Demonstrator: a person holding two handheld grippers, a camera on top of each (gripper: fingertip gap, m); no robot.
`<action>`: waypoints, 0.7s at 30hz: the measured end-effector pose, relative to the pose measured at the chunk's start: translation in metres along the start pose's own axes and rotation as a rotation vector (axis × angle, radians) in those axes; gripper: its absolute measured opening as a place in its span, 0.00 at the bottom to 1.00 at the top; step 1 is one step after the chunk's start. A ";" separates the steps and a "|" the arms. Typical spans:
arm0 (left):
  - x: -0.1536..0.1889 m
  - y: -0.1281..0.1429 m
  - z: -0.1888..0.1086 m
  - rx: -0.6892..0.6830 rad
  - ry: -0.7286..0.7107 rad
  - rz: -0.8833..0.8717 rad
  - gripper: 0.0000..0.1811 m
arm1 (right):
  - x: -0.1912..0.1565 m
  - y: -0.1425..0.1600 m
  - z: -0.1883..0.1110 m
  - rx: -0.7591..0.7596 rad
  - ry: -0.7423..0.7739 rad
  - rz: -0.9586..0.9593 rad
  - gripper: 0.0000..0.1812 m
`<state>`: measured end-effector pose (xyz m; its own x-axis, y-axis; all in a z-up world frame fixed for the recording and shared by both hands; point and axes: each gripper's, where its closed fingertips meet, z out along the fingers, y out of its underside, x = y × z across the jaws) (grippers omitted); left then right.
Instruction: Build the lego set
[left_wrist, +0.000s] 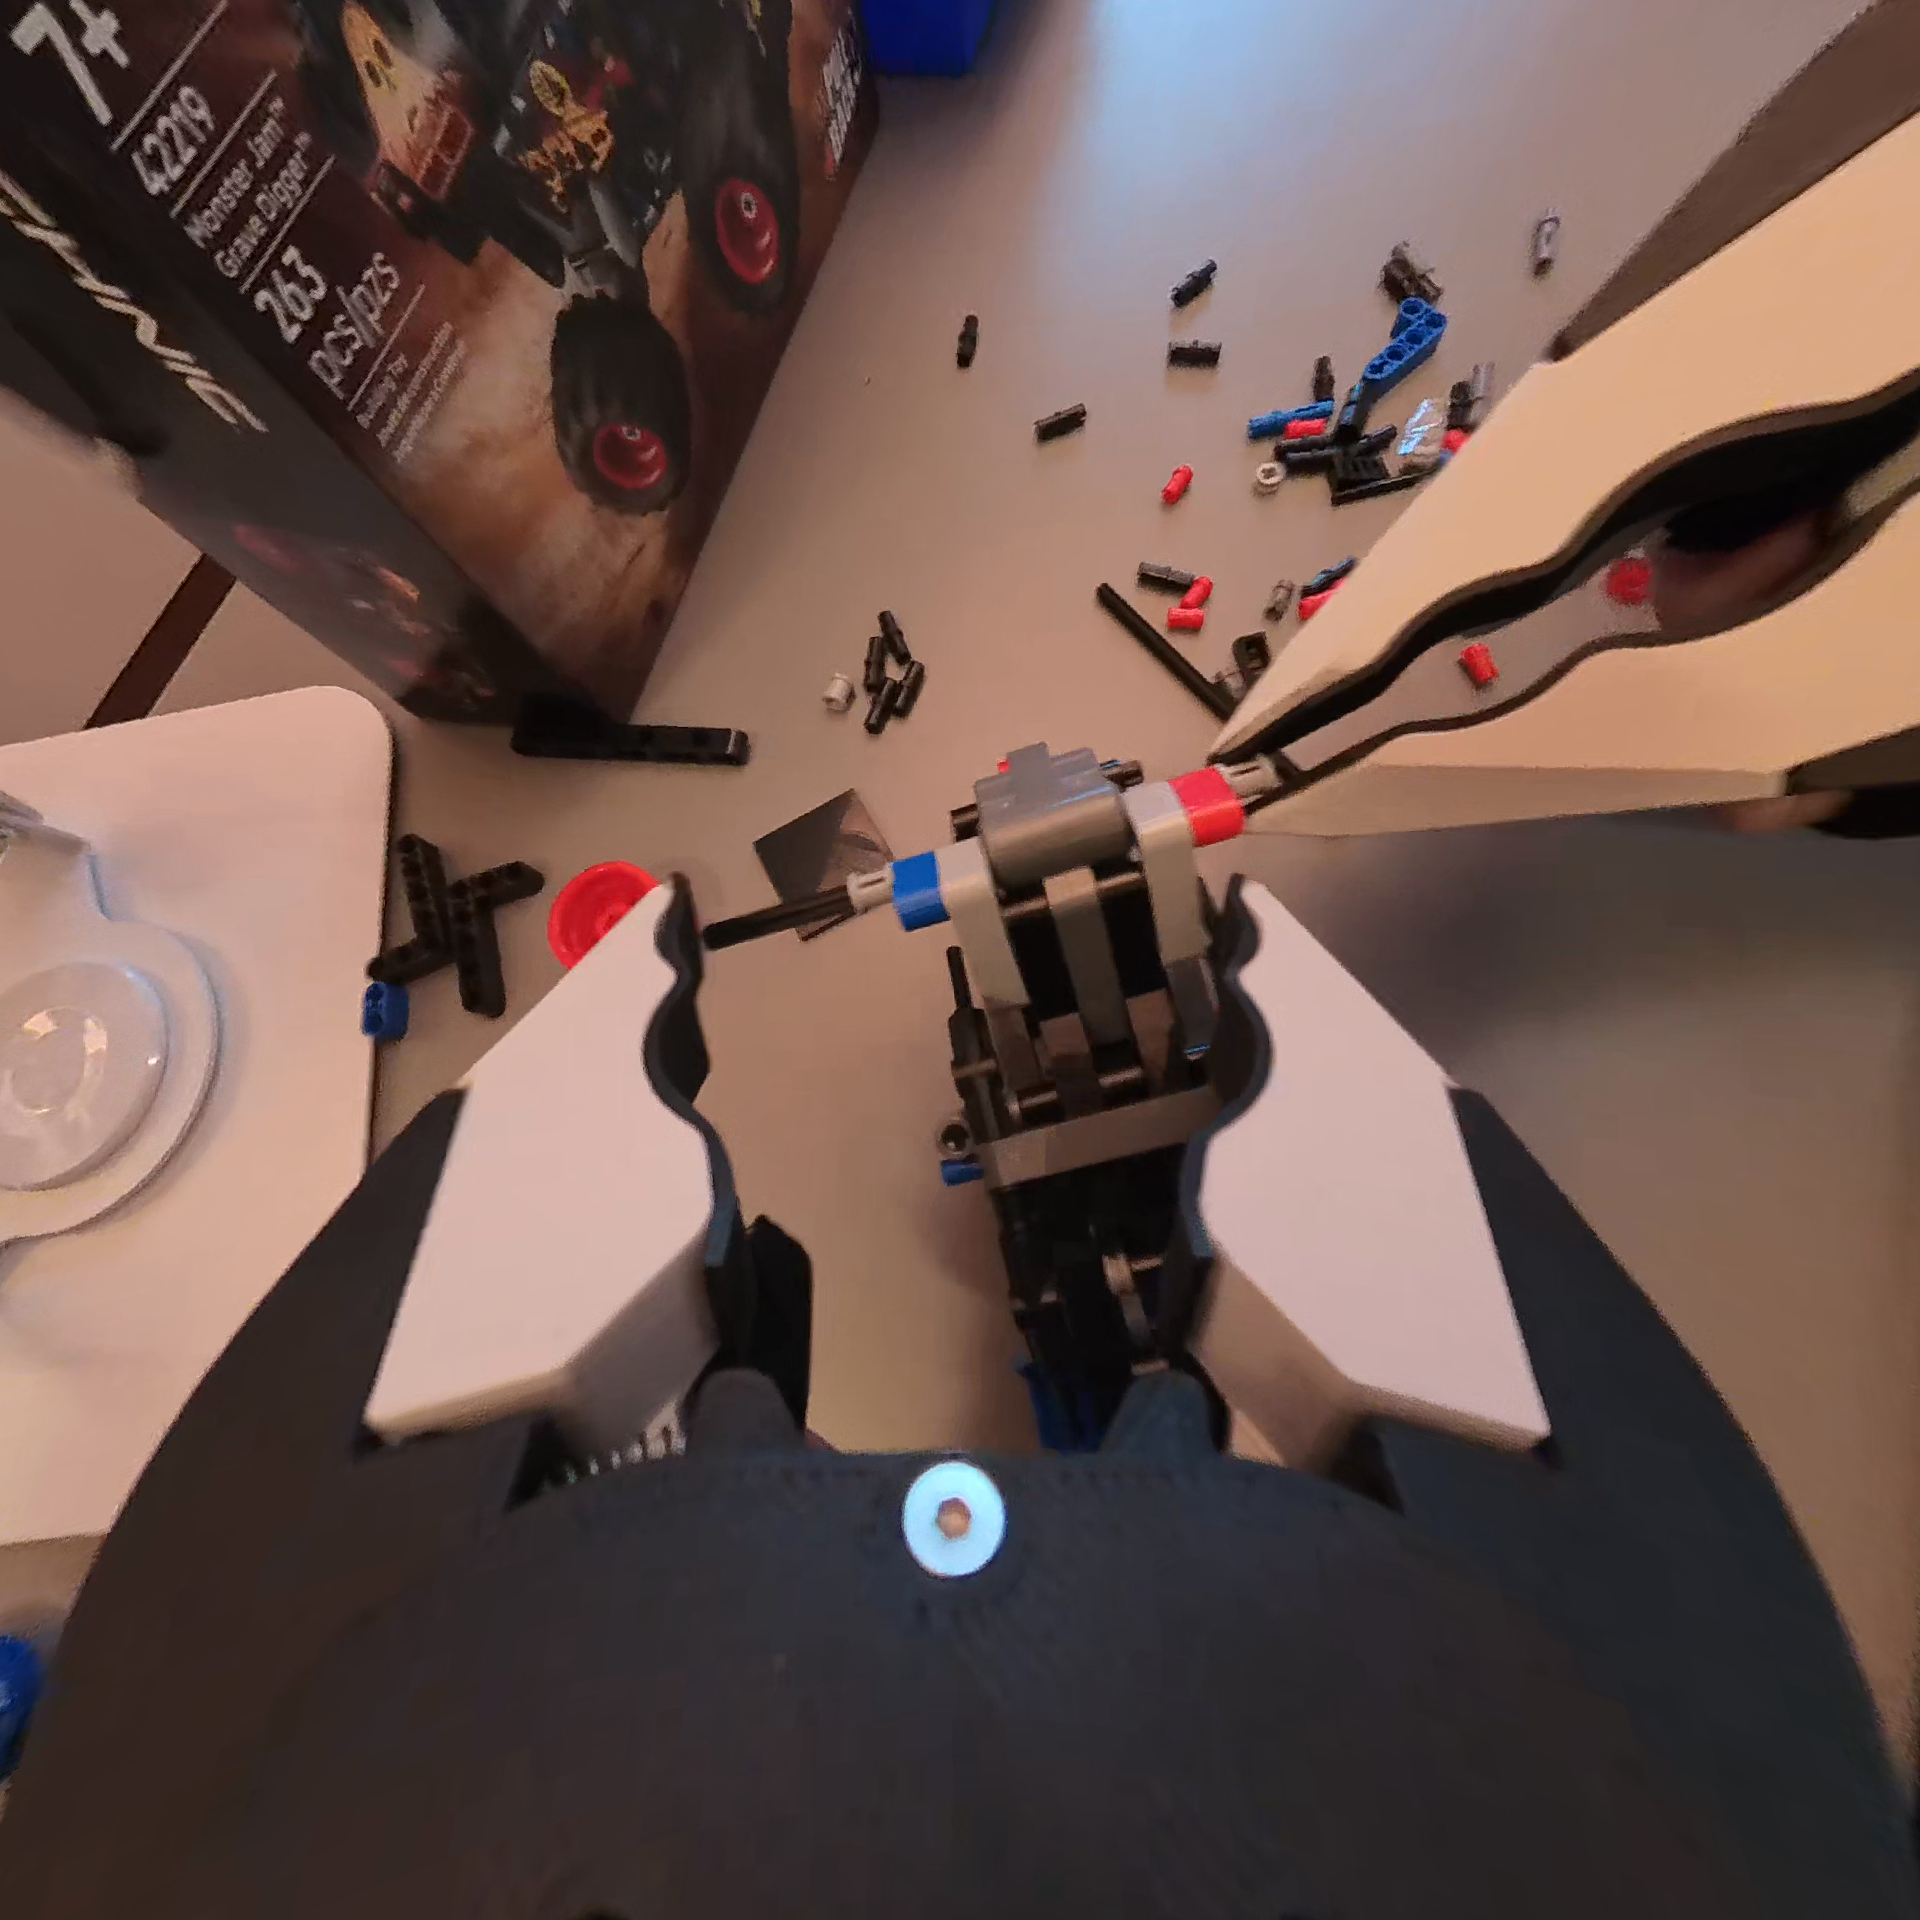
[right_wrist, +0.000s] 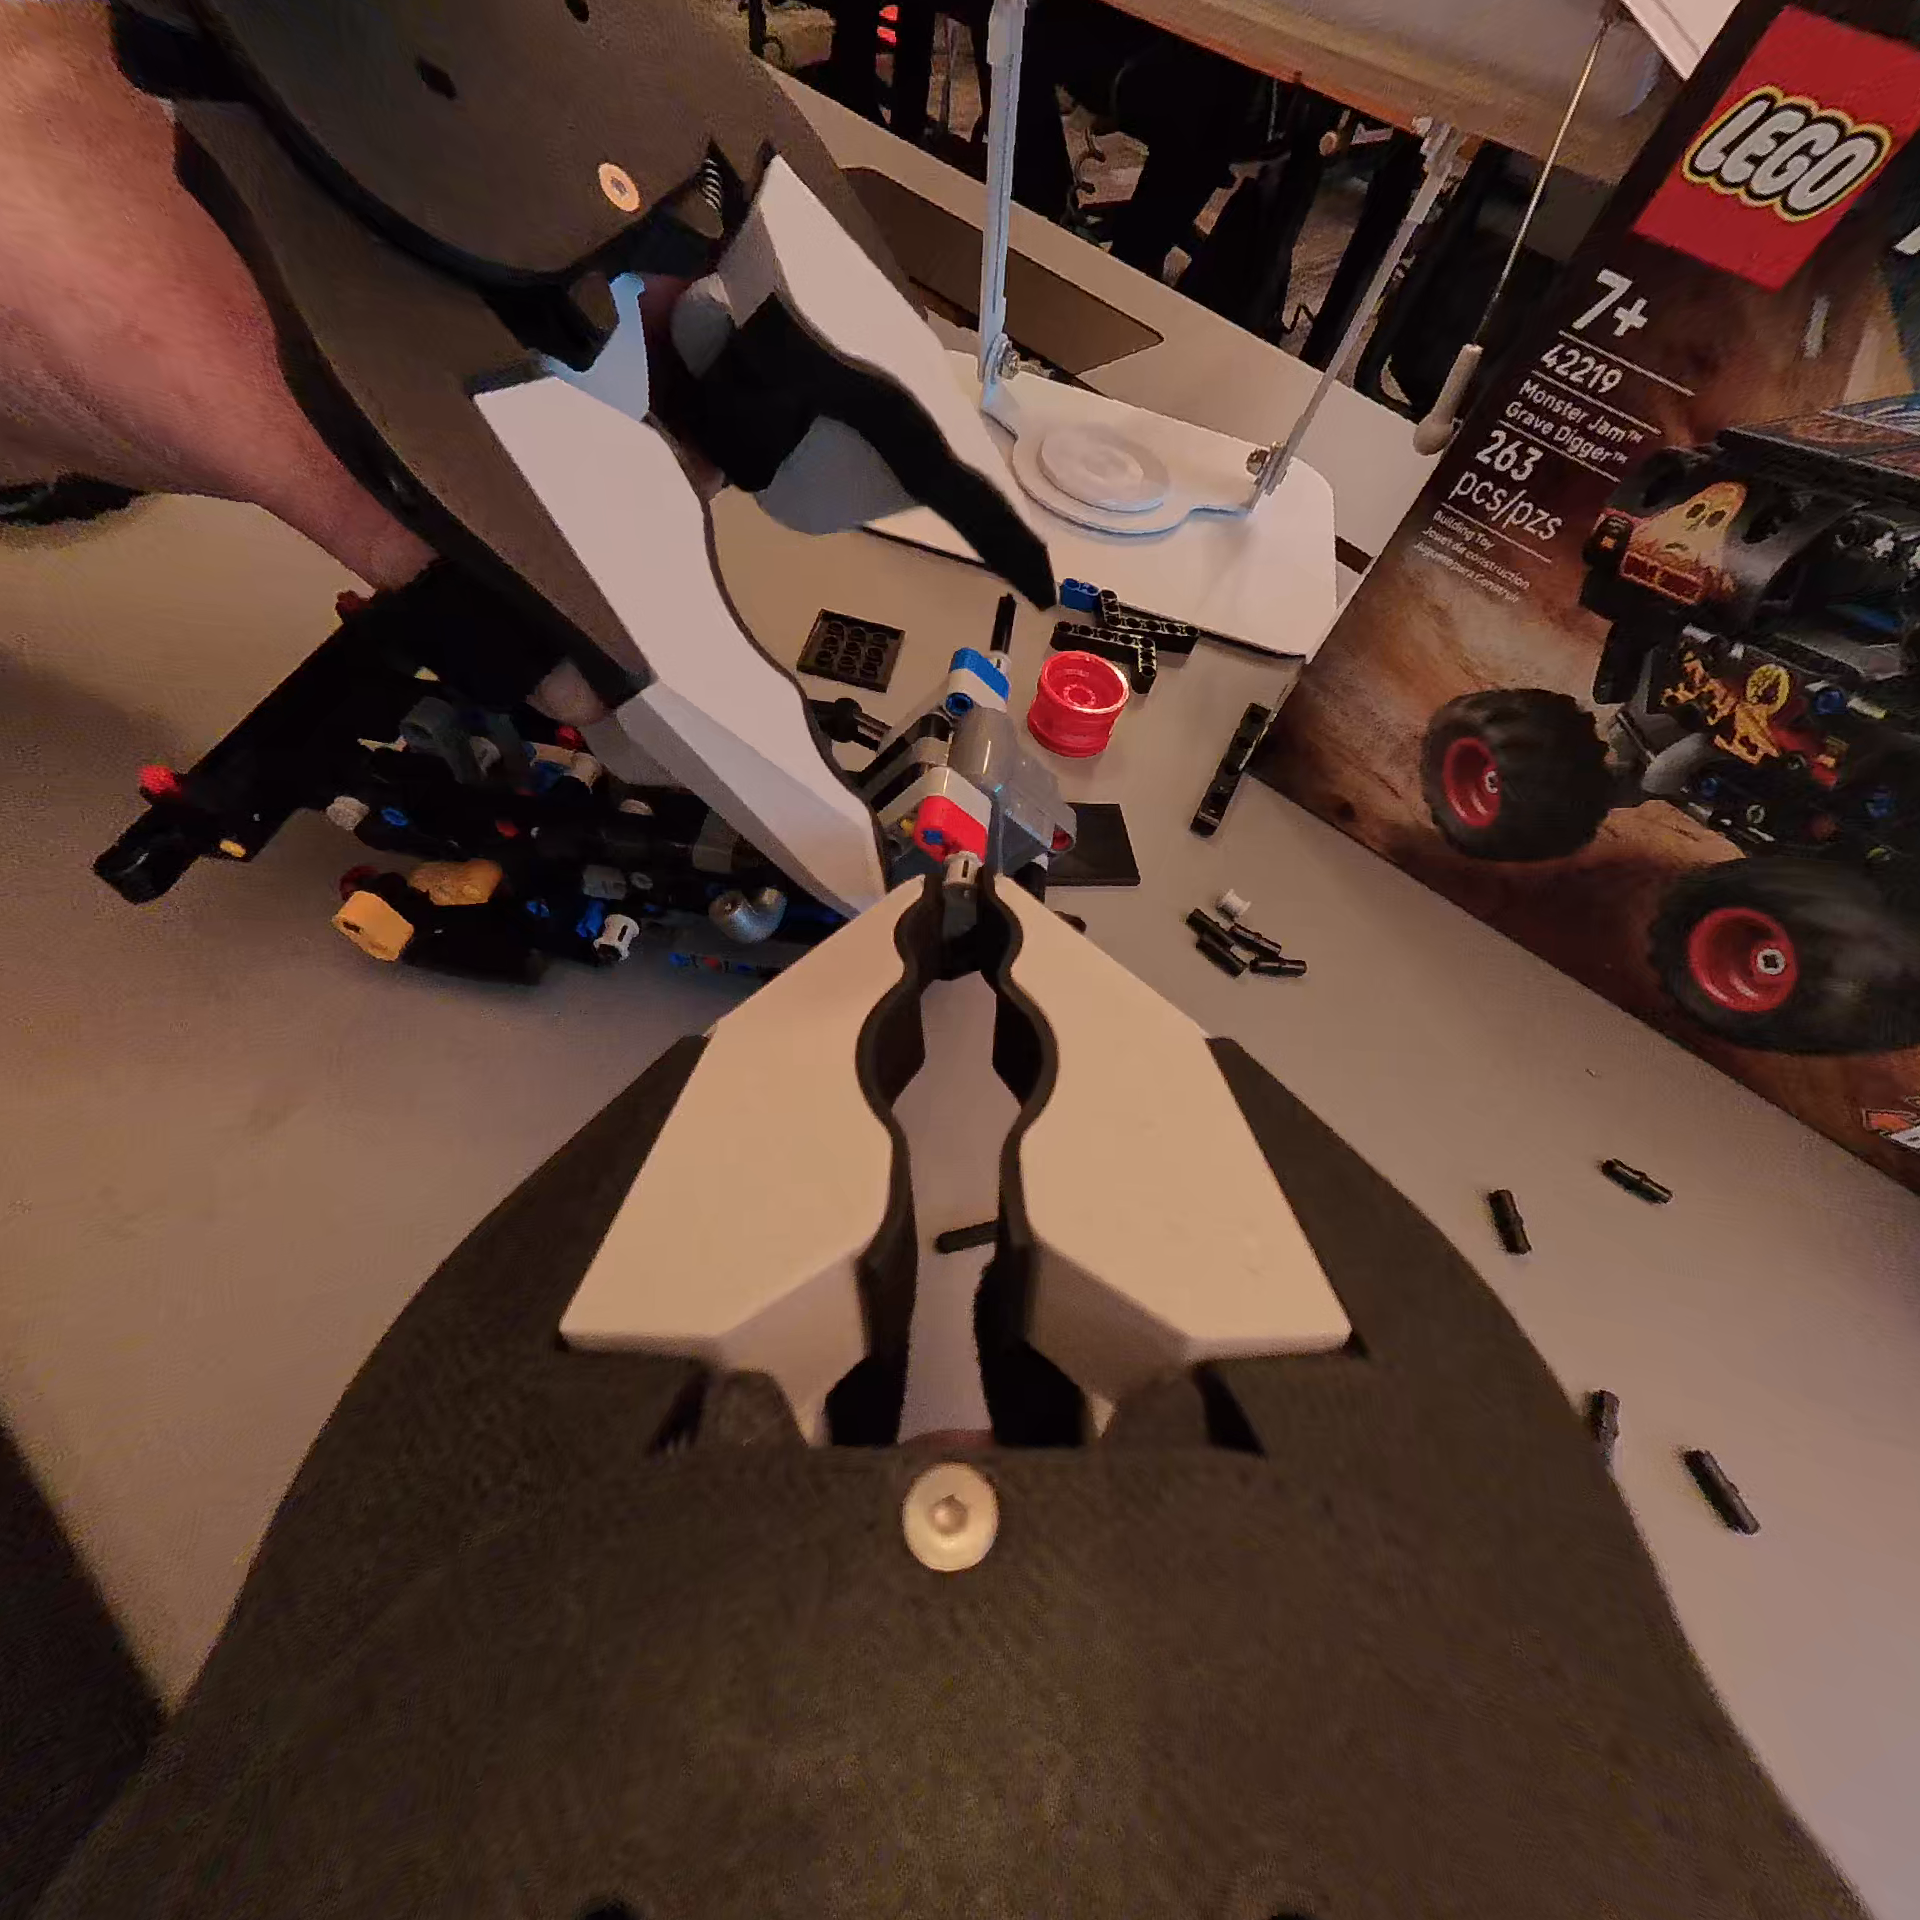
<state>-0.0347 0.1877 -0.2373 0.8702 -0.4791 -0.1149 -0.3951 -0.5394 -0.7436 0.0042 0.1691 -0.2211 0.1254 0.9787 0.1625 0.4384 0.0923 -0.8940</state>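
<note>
Built so far: a small grey and black truck part (left_wrist: 1070, 997) is already snapped together, with a blue piece (left_wrist: 916, 888) on one end of its cross bar and a red piece (left_wrist: 1207, 805) on the other end.
Still to do: lots of loose pins and beams (left_wrist: 1340, 416) are lying on the table (left_wrist: 1558, 1039), a red wheel hub (right_wrist: 1078, 701) is sitting alone, and another dark built chunk (right_wrist: 499, 831) is lying apart. I think most of the build is still waiting.
Left gripper (left_wrist: 961, 925): its jaws are standing wide apart. The truck part is sitting between them and leaning against the right-hand finger, but I cannot tell if they are really pinching it.
Right gripper (right_wrist: 958, 902): its jaws are squeezing together on the little grey pin (right_wrist: 961, 878) sticking out past the red piece.
Where the part is: it is sitting near the box (left_wrist: 416, 312), and both grippers are meeting at it.
Step now: the right gripper is probably pushing that pin in, or pulling it.
</note>
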 end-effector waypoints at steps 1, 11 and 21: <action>-0.004 0.002 0.001 -0.012 -0.025 0.000 0.58 | -0.001 0.001 0.001 -0.005 -0.003 0.001 0.02; -0.001 0.007 0.005 -0.032 0.002 -0.044 0.56 | -0.003 0.000 0.002 -0.003 -0.005 -0.009 0.02; -0.001 0.005 0.006 -0.022 -0.017 -0.030 0.55 | -0.003 0.000 0.002 -0.016 0.004 -0.009 0.02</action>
<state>-0.0363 0.1895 -0.2449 0.8866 -0.4507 -0.1041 -0.3750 -0.5685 -0.7322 0.0023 0.1661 -0.2225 0.1251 0.9770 0.1726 0.4537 0.0984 -0.8857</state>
